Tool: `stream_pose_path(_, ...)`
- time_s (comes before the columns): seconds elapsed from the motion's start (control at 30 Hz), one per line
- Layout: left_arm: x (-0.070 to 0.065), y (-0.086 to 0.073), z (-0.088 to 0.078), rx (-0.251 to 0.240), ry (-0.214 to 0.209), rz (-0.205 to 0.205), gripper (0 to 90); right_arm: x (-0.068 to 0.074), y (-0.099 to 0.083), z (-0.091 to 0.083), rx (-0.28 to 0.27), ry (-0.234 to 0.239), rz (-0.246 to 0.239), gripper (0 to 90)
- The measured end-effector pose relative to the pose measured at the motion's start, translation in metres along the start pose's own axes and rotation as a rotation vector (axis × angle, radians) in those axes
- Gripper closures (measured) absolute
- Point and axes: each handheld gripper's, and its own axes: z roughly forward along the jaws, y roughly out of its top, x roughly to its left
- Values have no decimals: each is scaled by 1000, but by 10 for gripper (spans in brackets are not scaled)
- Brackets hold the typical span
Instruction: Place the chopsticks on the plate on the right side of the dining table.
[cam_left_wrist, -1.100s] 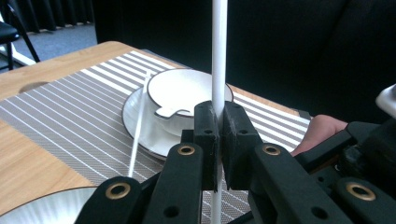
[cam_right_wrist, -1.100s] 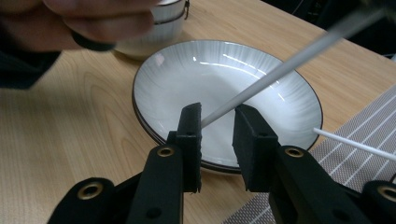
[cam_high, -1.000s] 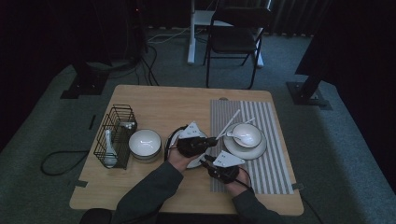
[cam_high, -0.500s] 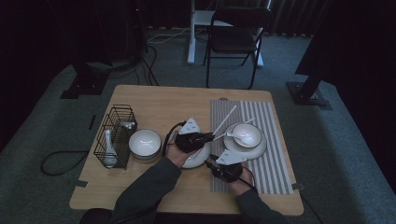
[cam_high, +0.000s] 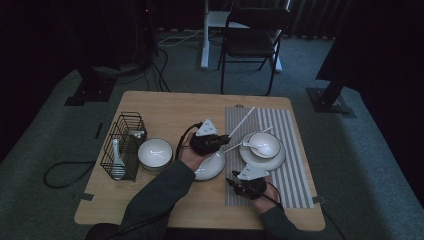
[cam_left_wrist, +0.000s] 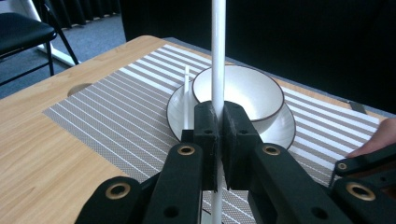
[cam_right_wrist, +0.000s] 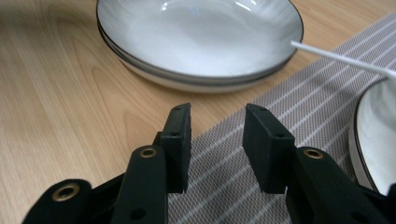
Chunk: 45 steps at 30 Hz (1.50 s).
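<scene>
Between the jaws of the left tool (cam_left_wrist: 217, 140) a white chopstick (cam_left_wrist: 218, 56) is clamped tight and stands upright, so it can be carried to the striped placemat (cam_left_wrist: 121, 116). Just beyond this tool sits a bowl (cam_left_wrist: 243, 91) on its saucer (cam_left_wrist: 280, 128). The right tool (cam_right_wrist: 217, 140) holds nothing; its jaws have just been opening, half apart, low over the placemat edge, close to the shallow plate (cam_right_wrist: 201, 42) on the table (cam_right_wrist: 56, 93).
</scene>
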Motion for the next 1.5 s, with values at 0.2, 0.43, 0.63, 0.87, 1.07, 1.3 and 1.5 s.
stream_pose_path(0.2,4,5,7,15,8,19,861,-2,-8,-4,26,0,5,595)
stream_pose_path(0.43,12,8,16,36,18,24,861,-5,-15,-8,42,5,29,580)
stream_pose_path(0.63,17,9,23,57,22,27,861,-4,-16,-7,46,22,37,555)
stream_pose_path(0.87,26,9,32,76,30,14,861,-3,-18,-4,55,25,44,541)
stream_pose_path(1.07,29,9,41,96,31,17,861,-2,-19,-2,59,25,43,535)
stream_pose_path(1.3,31,5,54,129,31,19,861,-4,-20,-1,60,28,62,522)
stream_pose_path(1.5,32,2,65,159,28,24,861,-5,-22,1,65,30,76,519)
